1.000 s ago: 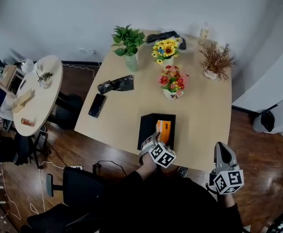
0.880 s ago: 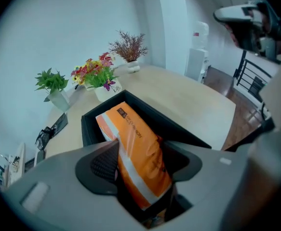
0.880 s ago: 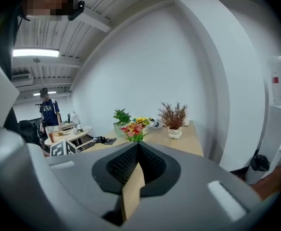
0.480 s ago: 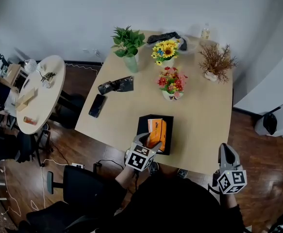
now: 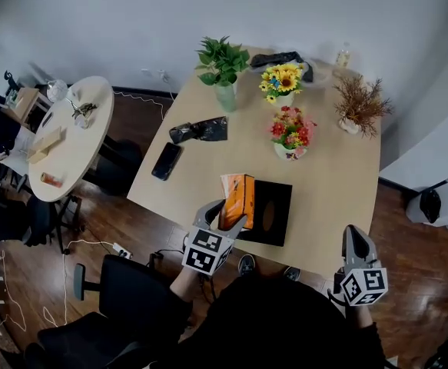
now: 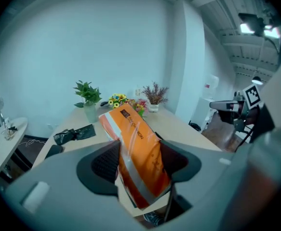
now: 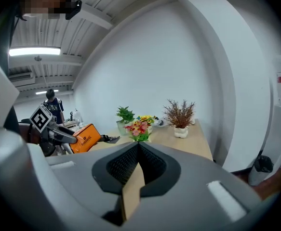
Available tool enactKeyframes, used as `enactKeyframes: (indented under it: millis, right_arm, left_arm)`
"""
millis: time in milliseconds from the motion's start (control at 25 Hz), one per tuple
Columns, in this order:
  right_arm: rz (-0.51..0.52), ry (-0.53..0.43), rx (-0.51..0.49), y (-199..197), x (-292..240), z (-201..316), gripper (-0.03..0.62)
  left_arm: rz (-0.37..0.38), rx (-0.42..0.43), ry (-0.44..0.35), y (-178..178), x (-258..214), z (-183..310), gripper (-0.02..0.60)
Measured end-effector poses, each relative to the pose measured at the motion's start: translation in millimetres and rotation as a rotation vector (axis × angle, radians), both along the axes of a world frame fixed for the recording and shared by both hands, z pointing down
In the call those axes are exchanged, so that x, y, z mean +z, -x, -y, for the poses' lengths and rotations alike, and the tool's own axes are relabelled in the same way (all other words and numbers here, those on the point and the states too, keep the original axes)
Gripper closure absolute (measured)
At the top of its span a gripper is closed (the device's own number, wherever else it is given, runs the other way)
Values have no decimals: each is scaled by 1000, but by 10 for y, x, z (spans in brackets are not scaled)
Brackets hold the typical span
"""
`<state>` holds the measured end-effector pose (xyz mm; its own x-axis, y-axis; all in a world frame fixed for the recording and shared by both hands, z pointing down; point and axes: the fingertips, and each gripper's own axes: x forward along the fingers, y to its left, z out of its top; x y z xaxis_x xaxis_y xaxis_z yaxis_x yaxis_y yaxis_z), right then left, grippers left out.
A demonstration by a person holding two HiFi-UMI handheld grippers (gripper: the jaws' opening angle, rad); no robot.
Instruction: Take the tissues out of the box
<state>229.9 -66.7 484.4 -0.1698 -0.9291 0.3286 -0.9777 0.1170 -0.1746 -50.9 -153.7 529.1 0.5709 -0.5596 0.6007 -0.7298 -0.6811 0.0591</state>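
Tissue pack (image 5: 237,198), orange, is pinched between the left gripper (image 5: 225,215) jaws. It lay inside the black box (image 5: 281,206) 1 second ago and now stands raised at the box's 9 o'clock edge — extraction nearly done. Right gripper (image 5: 356,246) is pressed together, empty.

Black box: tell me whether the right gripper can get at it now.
Probably yes: the right gripper hangs off the table edge, with nothing between it and the black box.

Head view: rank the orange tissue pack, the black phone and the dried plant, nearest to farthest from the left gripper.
1. orange tissue pack, held by the left gripper
2. black phone, left side
3. dried plant, far right corner
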Motion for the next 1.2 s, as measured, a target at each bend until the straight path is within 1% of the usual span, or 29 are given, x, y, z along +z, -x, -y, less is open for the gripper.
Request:
enactKeyframes:
  millis: [200, 440, 560, 680, 800, 1000, 1080, 1200]
  right_arm:
    - [-6, 3, -51, 385, -20, 201, 593]
    - [-6, -10, -127, 920, -20, 449, 593]
    - [-11, -8, -142, 1099, -4, 502, 592]
    - [-22, 5, -127, 1136, 19, 478, 592]
    - [-30, 24, -97, 1134, 43, 426, 594]
    - [-51, 49, -83, 1159, 51, 347, 594]
    - [-59, 56, -79, 1154, 57, 311, 593]
    - [-66, 62, -65, 1125, 59, 263, 594]
  left_arm:
    - [24, -72, 9, 534, 72, 65, 337]
    - [58, -122, 28, 991, 341, 81, 337]
    - [84, -122, 47, 1142, 573, 185, 336]
    - [110, -102, 68, 1189, 865, 300, 334]
    - [152, -76, 84, 1210, 1120, 370, 333]
    - [225, -41, 82, 1196, 1456, 428, 325]
    - [226, -31, 80, 1161, 1536, 432, 314]
    - [188, -29, 54, 1106, 1551, 454, 281]
